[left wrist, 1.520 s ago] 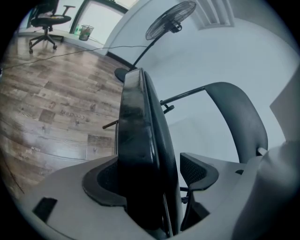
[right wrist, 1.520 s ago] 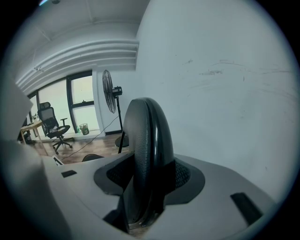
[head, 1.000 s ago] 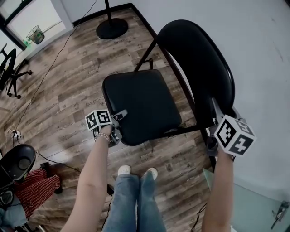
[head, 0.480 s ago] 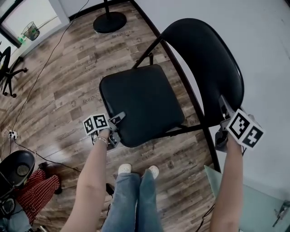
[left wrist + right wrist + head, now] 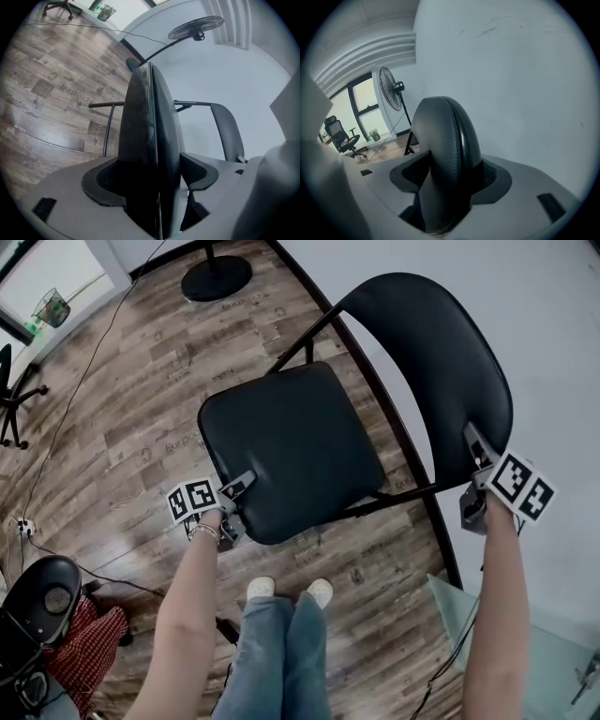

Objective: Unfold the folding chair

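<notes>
**Chair nearly open, both tongs on it**

Since a second ago the seat (image 5: 291, 446) of the folding chair (image 5: 375, 427) has dropped flatter and the backrest (image 5: 431, 362) has leaned further from it. My right tongs (image 5: 476, 476) have slid down to the backrest's lower corner, while my left tongs (image 5: 233, 506) stayed on the seat's front corner.

The left tongs are clamped narrow on the seat's padded edge. The right tongs have the backrest's edge between their pads, touching both, and they are opening.

The backrest is close to the white wall (image 5: 562, 324) behind it. Bare wooden floor (image 5: 131, 418) lies open on the chair's left side. A fan base (image 5: 216, 277) stands well beyond the chair, and my shoes (image 5: 286, 590) are just in front of the seat.

Far left of the chair is a wire bin (image 5: 52, 307), its contents too small to tell.
</notes>
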### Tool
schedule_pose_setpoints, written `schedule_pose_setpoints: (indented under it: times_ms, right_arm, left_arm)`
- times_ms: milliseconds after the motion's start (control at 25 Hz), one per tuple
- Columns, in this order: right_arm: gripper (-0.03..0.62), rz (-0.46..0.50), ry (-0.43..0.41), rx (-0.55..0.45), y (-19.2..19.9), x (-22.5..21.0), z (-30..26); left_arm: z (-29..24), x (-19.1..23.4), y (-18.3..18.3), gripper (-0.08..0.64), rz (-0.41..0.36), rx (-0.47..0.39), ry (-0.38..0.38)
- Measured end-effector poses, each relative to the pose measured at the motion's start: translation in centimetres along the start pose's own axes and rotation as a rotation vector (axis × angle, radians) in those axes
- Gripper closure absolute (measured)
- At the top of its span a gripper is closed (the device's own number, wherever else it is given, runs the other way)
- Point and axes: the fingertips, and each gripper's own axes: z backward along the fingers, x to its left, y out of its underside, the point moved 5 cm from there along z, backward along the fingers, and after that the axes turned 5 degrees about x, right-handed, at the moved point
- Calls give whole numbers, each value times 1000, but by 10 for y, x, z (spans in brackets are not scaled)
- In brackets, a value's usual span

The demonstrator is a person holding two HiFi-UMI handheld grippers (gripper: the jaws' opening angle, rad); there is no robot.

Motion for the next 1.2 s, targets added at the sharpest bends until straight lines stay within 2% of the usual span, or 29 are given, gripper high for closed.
schedule_pose_setpoints:
  times_ms: [280, 520, 640, 720, 800, 840, 960, 1040, 1200]
  right_arm:
    - [328, 7, -16, -36, -2, -17, -13]
    - [327, 10, -12, -29, 10, 5, 2]
    - [337, -26, -39, -22, 18, 21, 8]
    - [348, -41, -65, -23, 22, 35, 7]
    - [354, -6, -71, -29, 24, 49, 7]
    - [354, 27, -68, -35, 25, 55, 8]
    - [349, 88, -63, -56, 30, 67, 10]
    - [348, 83, -60, -53, 29, 65, 9]
    - [347, 96, -51, -67, 28, 67, 8]
  left_arm:
    - [-8, -8, -4, 206, -5, 18, -4]
    - [0, 8, 2, 176, -30, -38, -88]
    - [6, 21, 4, 162, -42, -65, -127]
    - [11, 28, 1, 152, -55, -78, -179]
    - [16, 34, -1, 144, -78, -76, -262]
    - [17, 35, -1, 141, -108, -63, -315]
    - [22, 34, -2, 130, -266, -17, -476]
    - [25, 29, -2, 104, -303, -21, -528]
    - [32, 26, -1, 71, -292, -48, -569]
